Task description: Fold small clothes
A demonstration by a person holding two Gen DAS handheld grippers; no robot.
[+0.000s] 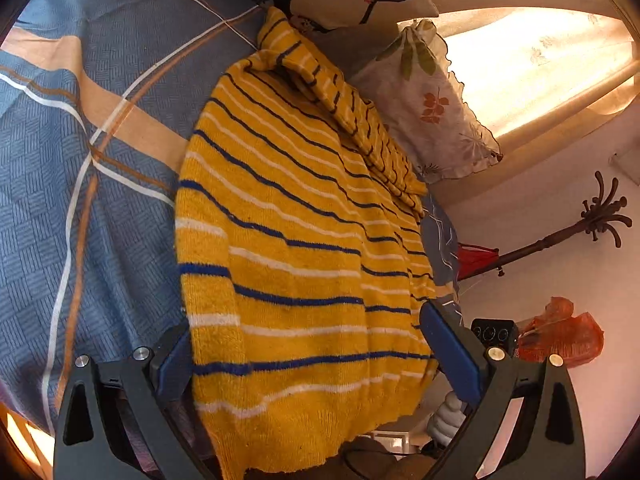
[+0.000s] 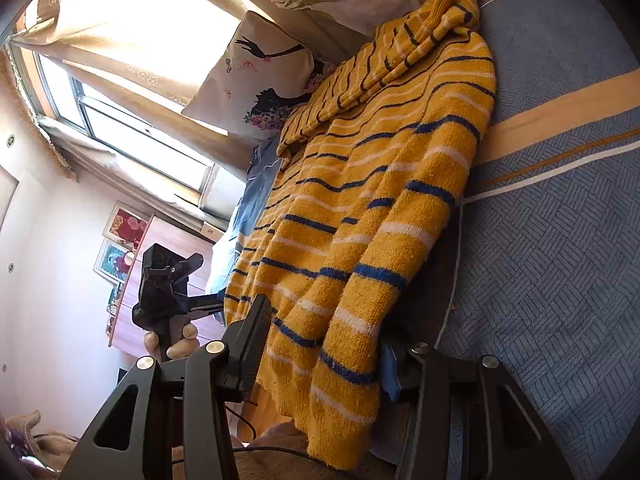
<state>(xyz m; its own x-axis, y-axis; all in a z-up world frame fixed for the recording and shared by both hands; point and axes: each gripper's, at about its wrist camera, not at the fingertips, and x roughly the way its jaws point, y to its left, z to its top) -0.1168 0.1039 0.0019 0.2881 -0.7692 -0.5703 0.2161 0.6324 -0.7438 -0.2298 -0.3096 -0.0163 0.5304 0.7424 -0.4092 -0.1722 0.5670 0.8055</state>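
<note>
While the yellow sweater (image 1: 296, 240) lies on the bed (image 1: 80, 184), the left gripper (image 1: 312, 344) and right gripper (image 2: 320, 356) both straddle its hem, jaws wide apart.

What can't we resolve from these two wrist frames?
- Sweater hem: both views, cut off behind the gripper bodies at the bottom edge.
- Left gripper and right gripper: open around fabric; whether the pads touch it is hidden by the knit.
- Folded sleeve: its cuff is bunched and too small in both views.
- Bedsheet under the sweater: covered.
</note>
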